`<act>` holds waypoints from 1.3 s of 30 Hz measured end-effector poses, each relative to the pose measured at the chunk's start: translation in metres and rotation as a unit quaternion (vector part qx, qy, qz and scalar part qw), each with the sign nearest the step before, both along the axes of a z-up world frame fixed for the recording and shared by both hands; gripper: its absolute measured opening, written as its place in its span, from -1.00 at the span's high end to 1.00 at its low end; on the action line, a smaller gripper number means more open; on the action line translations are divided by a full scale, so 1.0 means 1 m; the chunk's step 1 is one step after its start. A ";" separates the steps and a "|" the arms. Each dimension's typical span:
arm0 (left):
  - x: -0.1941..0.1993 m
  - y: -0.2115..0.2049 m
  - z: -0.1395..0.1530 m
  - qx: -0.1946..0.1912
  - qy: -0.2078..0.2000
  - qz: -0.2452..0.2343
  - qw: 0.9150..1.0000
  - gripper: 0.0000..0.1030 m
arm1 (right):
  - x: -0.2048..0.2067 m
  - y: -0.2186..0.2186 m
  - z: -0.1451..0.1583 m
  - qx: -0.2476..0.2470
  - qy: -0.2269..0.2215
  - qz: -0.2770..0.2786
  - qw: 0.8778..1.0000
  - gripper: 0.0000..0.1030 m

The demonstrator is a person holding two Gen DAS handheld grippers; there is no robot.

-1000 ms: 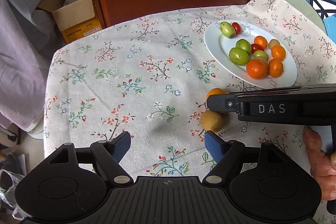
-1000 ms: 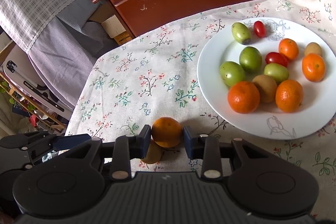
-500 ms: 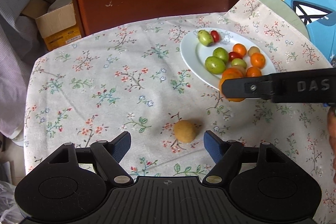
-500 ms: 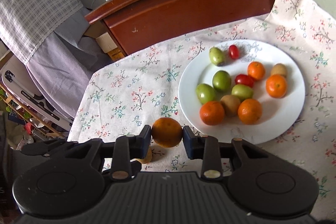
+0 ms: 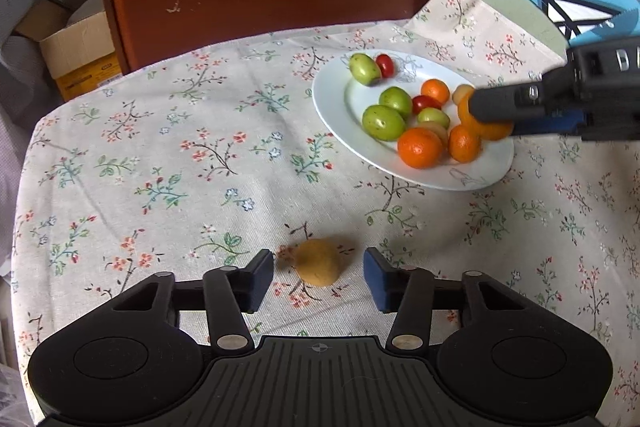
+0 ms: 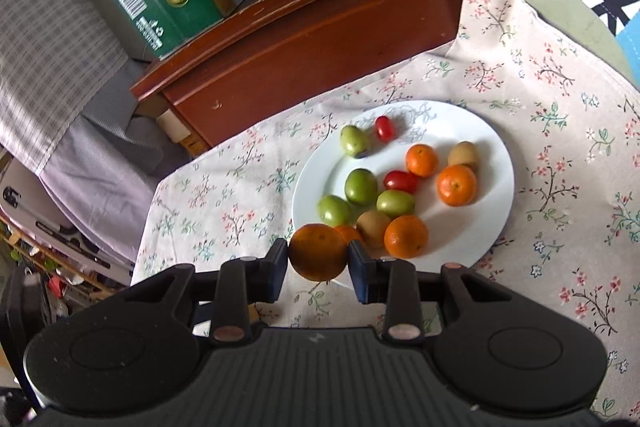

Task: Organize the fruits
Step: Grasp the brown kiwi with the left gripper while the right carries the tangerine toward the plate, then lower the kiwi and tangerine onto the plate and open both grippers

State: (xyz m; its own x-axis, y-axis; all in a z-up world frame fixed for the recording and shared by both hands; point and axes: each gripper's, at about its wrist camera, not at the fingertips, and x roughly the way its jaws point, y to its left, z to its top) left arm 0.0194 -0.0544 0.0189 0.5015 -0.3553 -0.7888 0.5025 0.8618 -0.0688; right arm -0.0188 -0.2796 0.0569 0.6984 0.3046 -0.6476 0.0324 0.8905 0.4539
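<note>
A: Your right gripper pinches the tangerine above the white plate, near its rim.

B: And your left gripper?

A: Fingers wide, brown fruit between them on the floral tablecloth, touching neither finger.

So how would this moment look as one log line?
right gripper: shut on orange, over plate | left gripper: open, around kiwi
</note>
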 end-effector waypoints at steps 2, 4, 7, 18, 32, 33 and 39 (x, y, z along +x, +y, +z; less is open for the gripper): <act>-0.001 -0.001 -0.003 0.007 0.001 0.001 1.000 0.22 | 0.001 -0.004 0.001 0.003 -0.001 -0.006 1.000 0.36; -0.001 -0.002 -0.004 0.012 -0.007 0.002 1.000 0.29 | 0.002 -0.008 0.002 0.010 -0.002 -0.010 1.000 0.36; -0.001 -0.002 -0.004 0.009 -0.010 0.002 1.000 0.47 | 0.002 -0.010 0.003 0.010 -0.002 -0.015 1.000 0.36; 0.006 -0.001 0.011 -0.026 -0.022 0.018 0.999 0.53 | 0.004 -0.023 0.007 0.021 -0.006 -0.039 0.999 0.36; 0.036 -0.012 0.037 -0.114 -0.031 0.037 0.992 0.53 | 0.027 -0.038 0.006 0.034 -0.036 -0.054 0.997 0.36; 0.039 -0.013 0.036 -0.117 -0.030 0.039 0.992 0.53 | 0.029 -0.038 0.005 0.034 -0.036 -0.054 0.997 0.36; 0.051 -0.018 0.032 -0.136 -0.027 0.047 0.989 0.53 | 0.040 -0.038 -0.003 0.033 -0.034 -0.053 0.997 0.36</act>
